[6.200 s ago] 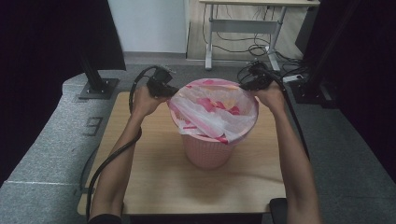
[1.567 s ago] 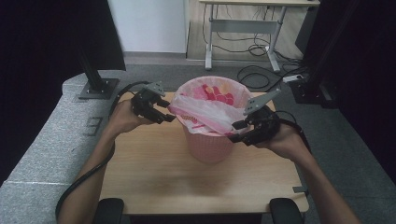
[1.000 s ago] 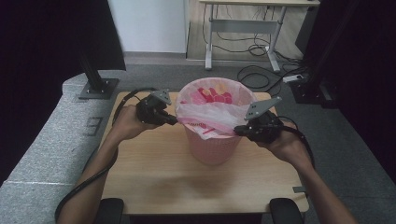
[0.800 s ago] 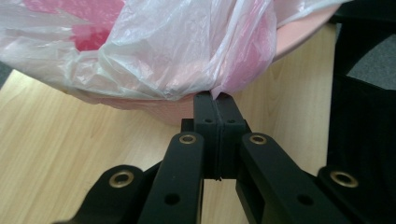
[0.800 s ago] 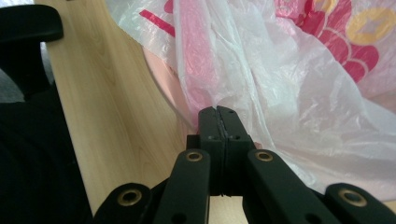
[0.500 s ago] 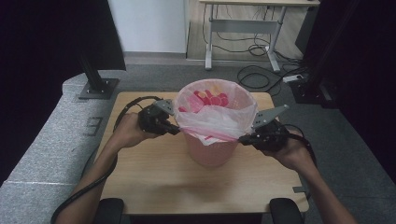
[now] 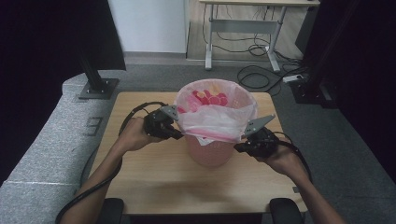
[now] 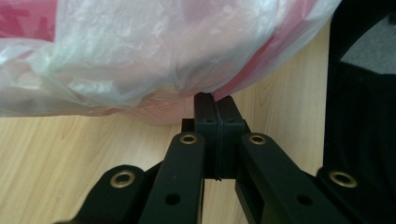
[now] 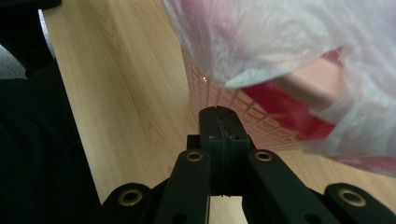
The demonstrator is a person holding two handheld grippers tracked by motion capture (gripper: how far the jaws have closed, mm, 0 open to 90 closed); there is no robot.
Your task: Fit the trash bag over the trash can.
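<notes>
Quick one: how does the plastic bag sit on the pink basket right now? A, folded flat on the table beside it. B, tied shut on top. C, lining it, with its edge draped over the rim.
C: the plastic bag hangs over the rim of the pink basket, mouth open.

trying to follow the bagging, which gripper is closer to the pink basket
Left, by a little. The left gripper sits right at the pink basket wall under the bag overhang; the right gripper is beside the opposite wall with a small gap. Both are shut.
</notes>
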